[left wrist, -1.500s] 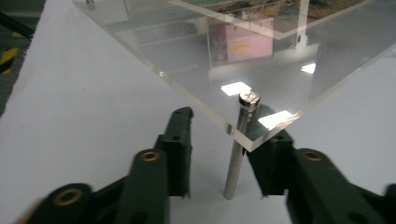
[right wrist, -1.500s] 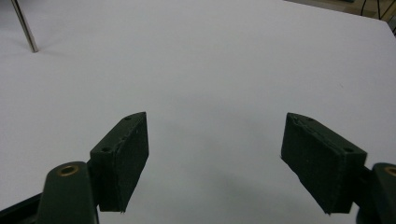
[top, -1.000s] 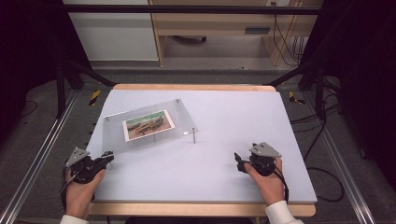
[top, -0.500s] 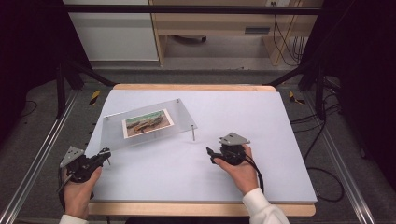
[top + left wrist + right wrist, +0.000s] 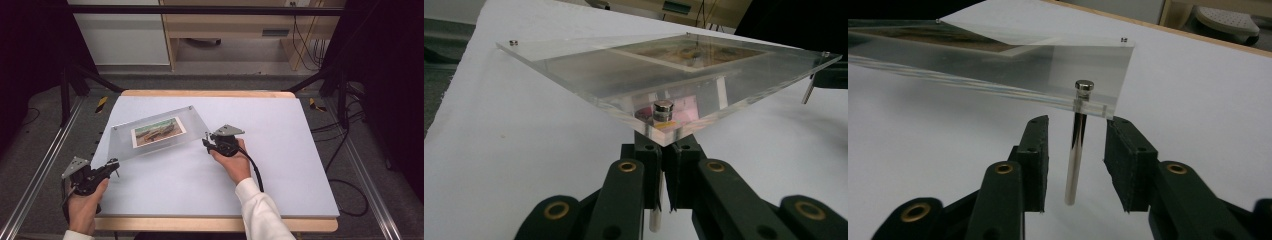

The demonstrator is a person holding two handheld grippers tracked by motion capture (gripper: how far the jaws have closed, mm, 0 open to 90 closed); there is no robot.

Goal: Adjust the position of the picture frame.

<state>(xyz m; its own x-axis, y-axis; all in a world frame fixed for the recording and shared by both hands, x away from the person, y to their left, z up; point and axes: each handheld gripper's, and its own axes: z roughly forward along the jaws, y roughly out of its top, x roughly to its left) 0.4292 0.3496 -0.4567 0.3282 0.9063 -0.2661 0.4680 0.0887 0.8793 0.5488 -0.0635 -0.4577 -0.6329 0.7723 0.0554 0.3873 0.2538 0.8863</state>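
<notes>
High view up above the table [image 5: 300,165], looking forward and down, both gripper views low and close, all sharing the clear frame [image 5: 150,132].

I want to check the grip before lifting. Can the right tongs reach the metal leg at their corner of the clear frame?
Probably yes. The metal leg stands between the pads of the right tongs, which have just been closing but do not yet touch it. Nothing blocks the gap; the clear frame sits above.

Bright, even overhead light falls on the white table [image 5: 280,150]; surroundings stay dark. Shadows are soft. The acrylic frame [image 5: 624,75] shows mild glare. Far background blurs in both gripper views.
</notes>
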